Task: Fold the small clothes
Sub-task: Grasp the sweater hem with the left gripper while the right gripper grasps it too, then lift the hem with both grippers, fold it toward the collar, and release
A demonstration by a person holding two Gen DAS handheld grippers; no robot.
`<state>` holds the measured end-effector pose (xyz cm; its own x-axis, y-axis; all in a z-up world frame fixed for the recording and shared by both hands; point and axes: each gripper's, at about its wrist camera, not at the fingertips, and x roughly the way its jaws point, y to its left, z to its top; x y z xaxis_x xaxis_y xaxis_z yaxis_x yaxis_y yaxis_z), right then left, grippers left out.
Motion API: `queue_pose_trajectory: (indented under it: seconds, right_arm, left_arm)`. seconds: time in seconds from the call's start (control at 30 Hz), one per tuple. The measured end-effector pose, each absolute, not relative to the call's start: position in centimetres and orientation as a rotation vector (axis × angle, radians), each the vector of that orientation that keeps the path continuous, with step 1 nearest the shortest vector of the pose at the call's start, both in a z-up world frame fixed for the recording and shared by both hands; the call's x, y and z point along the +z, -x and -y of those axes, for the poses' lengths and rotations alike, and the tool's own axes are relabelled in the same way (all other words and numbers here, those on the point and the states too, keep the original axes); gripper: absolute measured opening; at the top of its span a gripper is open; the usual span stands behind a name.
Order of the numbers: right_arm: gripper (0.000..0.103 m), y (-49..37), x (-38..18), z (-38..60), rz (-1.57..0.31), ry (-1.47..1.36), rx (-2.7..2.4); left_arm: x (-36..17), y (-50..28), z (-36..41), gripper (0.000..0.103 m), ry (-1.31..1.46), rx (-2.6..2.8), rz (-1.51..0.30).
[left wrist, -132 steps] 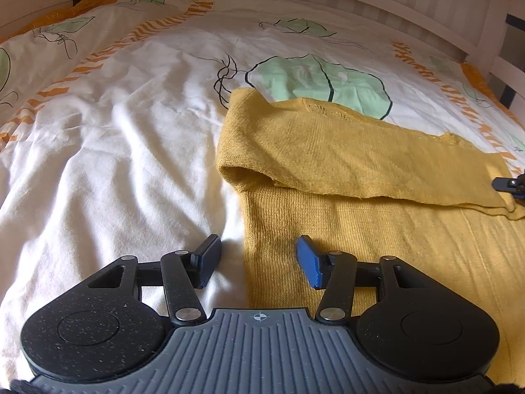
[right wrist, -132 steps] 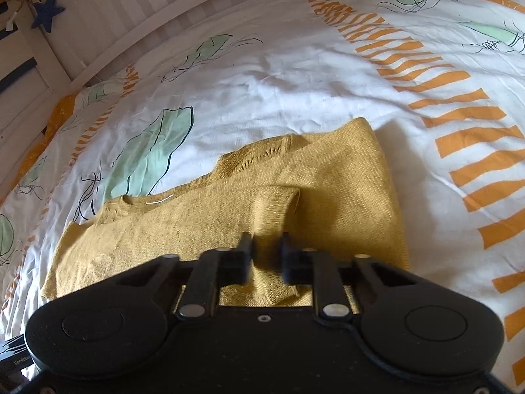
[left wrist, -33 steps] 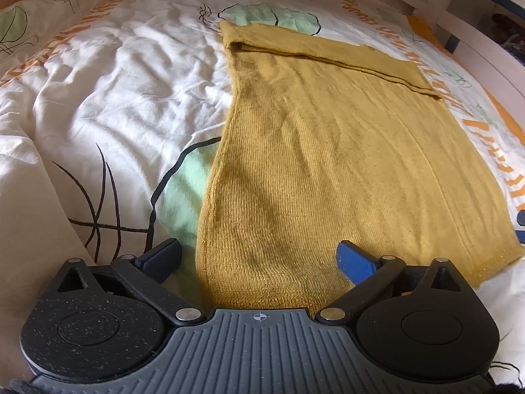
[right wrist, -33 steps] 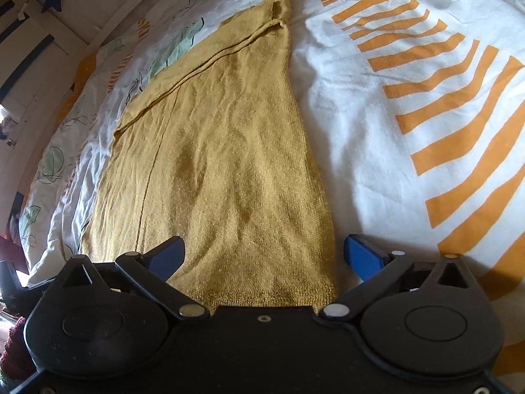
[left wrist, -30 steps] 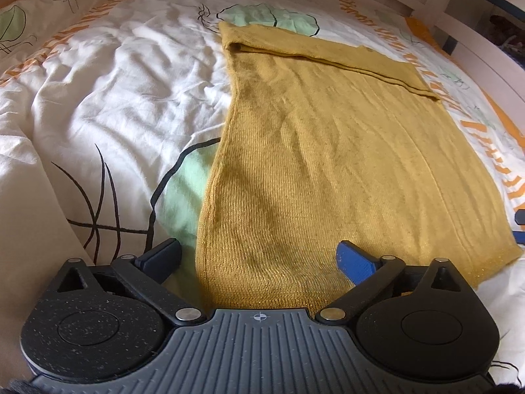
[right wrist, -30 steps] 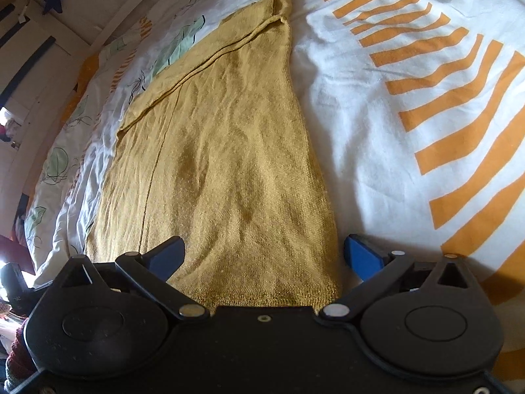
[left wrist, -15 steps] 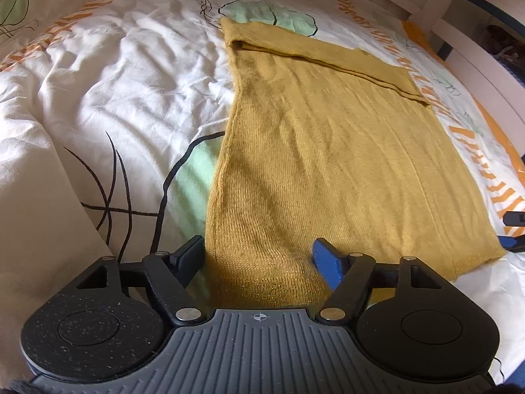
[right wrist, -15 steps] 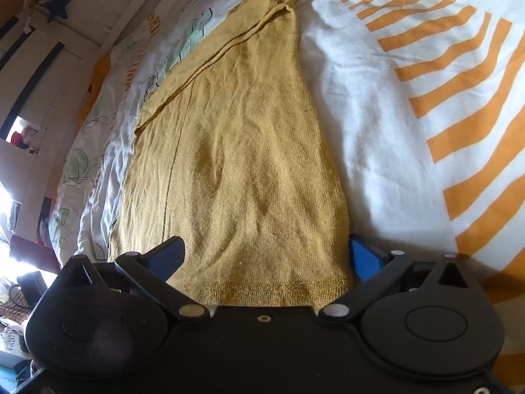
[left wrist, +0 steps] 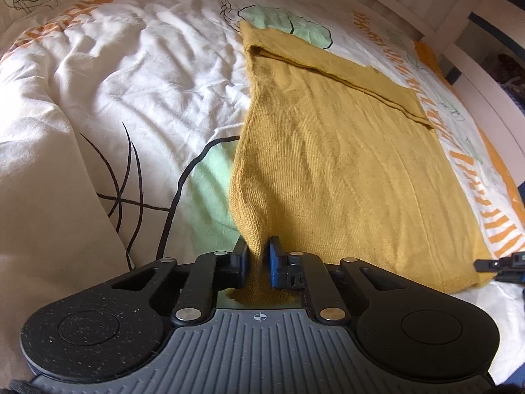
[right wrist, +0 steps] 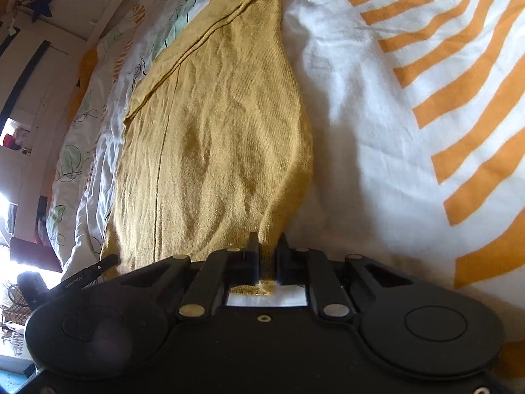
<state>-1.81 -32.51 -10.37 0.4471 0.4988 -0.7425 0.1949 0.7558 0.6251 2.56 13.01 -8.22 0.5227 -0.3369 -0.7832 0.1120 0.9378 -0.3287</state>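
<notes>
A mustard-yellow knit garment [left wrist: 344, 151] lies flat on the bed, its far end folded over into a narrow band [left wrist: 328, 62]. My left gripper [left wrist: 257, 249] is shut on the garment's near left hem corner, which bunches up between the pads. In the right wrist view the same garment [right wrist: 216, 124] stretches away, and my right gripper [right wrist: 267, 244] is shut on its near right hem corner, the edge pinched into a ridge. The right gripper's tip [left wrist: 498, 264] shows at the left view's right edge; the left gripper's finger [right wrist: 95, 271] shows at the right view's lower left.
The duvet cover [left wrist: 131, 75] is white with green leaves, black line drawings and orange stripes [right wrist: 459, 105], and is rumpled at the near left. A white bed frame rail [left wrist: 452, 10] runs along the far side. A blue star [right wrist: 41, 1] hangs on the wall.
Both grippers were open astride the garment's near hem corners a second ago; both have now shut on them. The left closed first, and the cloth bunches between each pair of pads.
</notes>
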Motion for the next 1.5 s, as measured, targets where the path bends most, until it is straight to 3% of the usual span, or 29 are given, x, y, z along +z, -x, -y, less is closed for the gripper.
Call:
queue_pose_trajectory:
  seconds: [0.53, 0.97, 1.5]
  right_arm:
    - [0.018, 0.8, -4.3, 33.2, -0.761, -0.759, 0.272]
    - [0.018, -7.5, -1.5, 35.8, -0.575, -0.805, 0.256]
    - [0.018, -23.4, -5.8, 37.7, -0.593, -0.797, 0.146]
  left_arm:
    - [-2.3, -4.3, -13.4, 0.005, 0.406, -0.297, -0.807]
    - [0.8, -13.5, -12.9, 0.005, 0.460, -0.284, -0.676]
    - [-3.8, -29.1, -11.0, 0.005, 0.467, -0.196, -0.710]
